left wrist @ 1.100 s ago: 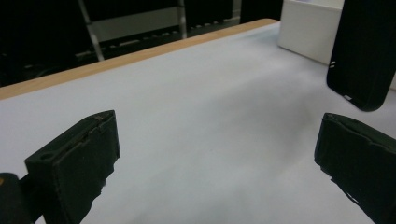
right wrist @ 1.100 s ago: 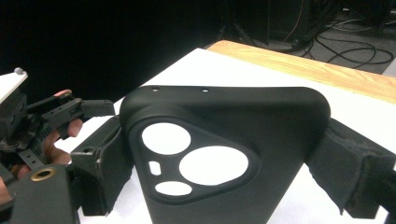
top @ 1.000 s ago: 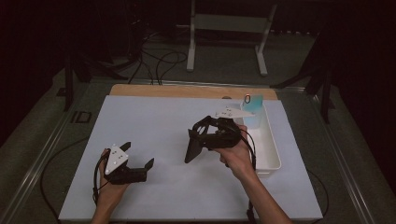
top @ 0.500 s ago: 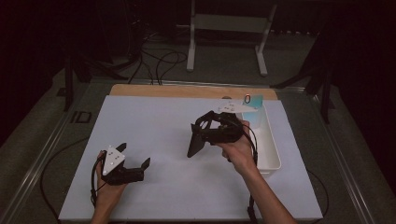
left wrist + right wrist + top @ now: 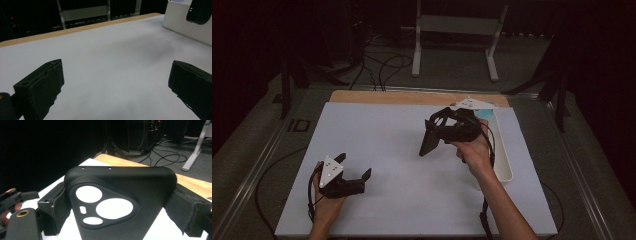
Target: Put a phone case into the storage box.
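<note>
The right hand-held gripper (image 5: 435, 134) is lifted above the worktop (image 5: 402, 150), pinching a black phone case (image 5: 429, 142). It has risen higher. The left hand-held gripper (image 5: 357, 176), spread wide, has slid toward the near left corner.

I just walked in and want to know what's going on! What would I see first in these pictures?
First, the black soft phone case with round camera cut-outs, pinched between the jaws of the right gripper and held up above the middle of the white table mat. Next, the left gripper, open with nothing in it, low over the mat's near left part. A white plastic bin sits along the mat's right edge.
</note>
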Motion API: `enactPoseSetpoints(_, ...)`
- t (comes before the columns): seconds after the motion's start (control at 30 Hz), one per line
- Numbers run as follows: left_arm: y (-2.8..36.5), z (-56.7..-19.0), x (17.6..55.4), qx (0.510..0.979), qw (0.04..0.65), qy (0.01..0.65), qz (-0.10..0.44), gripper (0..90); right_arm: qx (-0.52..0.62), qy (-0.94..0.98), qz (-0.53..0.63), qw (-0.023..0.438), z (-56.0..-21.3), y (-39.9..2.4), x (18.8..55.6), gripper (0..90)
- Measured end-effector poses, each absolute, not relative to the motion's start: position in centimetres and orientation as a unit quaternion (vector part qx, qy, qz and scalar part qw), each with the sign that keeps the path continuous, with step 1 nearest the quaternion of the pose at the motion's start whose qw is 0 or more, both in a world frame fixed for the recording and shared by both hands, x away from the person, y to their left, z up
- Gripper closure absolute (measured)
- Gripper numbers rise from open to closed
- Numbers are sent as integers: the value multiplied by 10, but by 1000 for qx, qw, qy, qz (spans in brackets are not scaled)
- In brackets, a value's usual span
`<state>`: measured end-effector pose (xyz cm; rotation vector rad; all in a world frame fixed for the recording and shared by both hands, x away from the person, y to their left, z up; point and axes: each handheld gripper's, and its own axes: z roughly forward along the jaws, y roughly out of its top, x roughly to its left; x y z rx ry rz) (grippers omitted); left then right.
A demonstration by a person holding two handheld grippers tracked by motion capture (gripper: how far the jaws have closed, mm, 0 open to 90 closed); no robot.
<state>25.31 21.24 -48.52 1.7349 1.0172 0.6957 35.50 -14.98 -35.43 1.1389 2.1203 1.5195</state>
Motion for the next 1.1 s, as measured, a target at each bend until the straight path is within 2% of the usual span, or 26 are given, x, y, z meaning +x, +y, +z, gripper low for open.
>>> enactPoseSetpoints(1.1, 213, -486, 254, 717, 481, 419, 281, 5, 446, 719, 488, 215, -339, -191, 393, 137)
